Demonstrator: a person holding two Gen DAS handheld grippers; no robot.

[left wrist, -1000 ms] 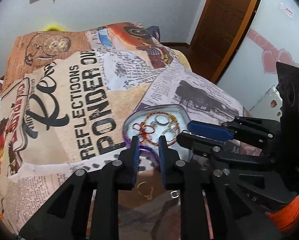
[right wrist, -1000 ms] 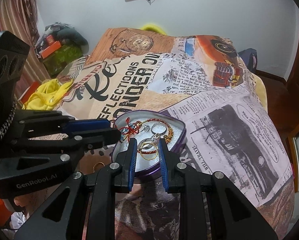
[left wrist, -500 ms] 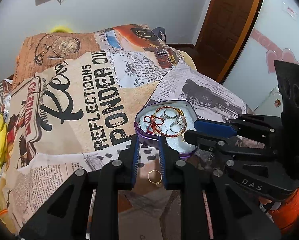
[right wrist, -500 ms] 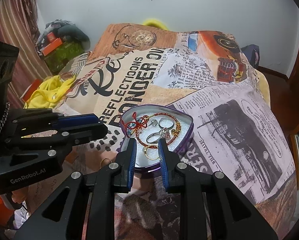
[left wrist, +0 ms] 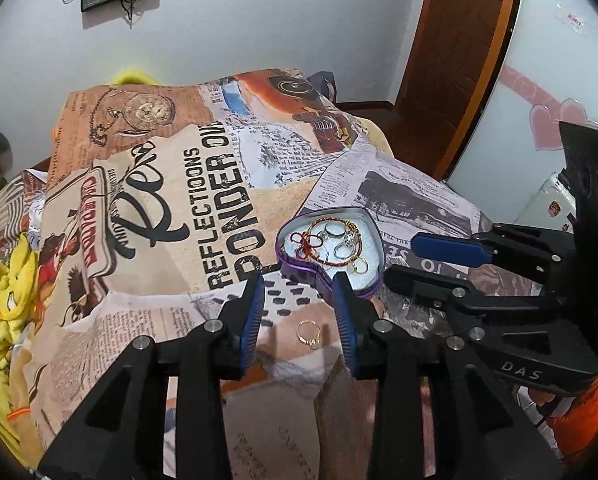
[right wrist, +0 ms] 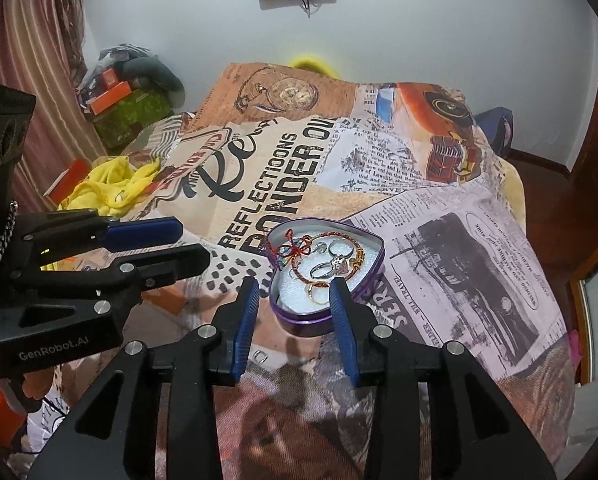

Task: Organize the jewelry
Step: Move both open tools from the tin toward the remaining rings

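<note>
A purple heart-shaped tin (left wrist: 366, 285) (right wrist: 297, 322) lies on the printed bedspread and holds a red cord bracelet (left wrist: 313, 245) (right wrist: 295, 250), silver rings (right wrist: 331, 264) and a gold ring (right wrist: 317, 294). A loose gold ring (left wrist: 309, 332) lies on the bedspread between my left fingers, below them. A small silver ring (right wrist: 261, 356) lies near my right gripper's left finger. My left gripper (left wrist: 299, 304) is open and empty in front of the tin. My right gripper (right wrist: 293, 312) is open and empty, just before the tin's near tip.
The bedspread (left wrist: 171, 208) covers the whole bed. A yellow cloth (left wrist: 3, 292) (right wrist: 111, 188) lies at its left edge. Boxes and bags (right wrist: 127, 100) are piled by the curtain. A wooden door (left wrist: 459, 60) stands at the right.
Both grippers have opened from nearly shut and pulled back from the tin. The gold ring on the bedspread now shows between the left fingers.
</note>
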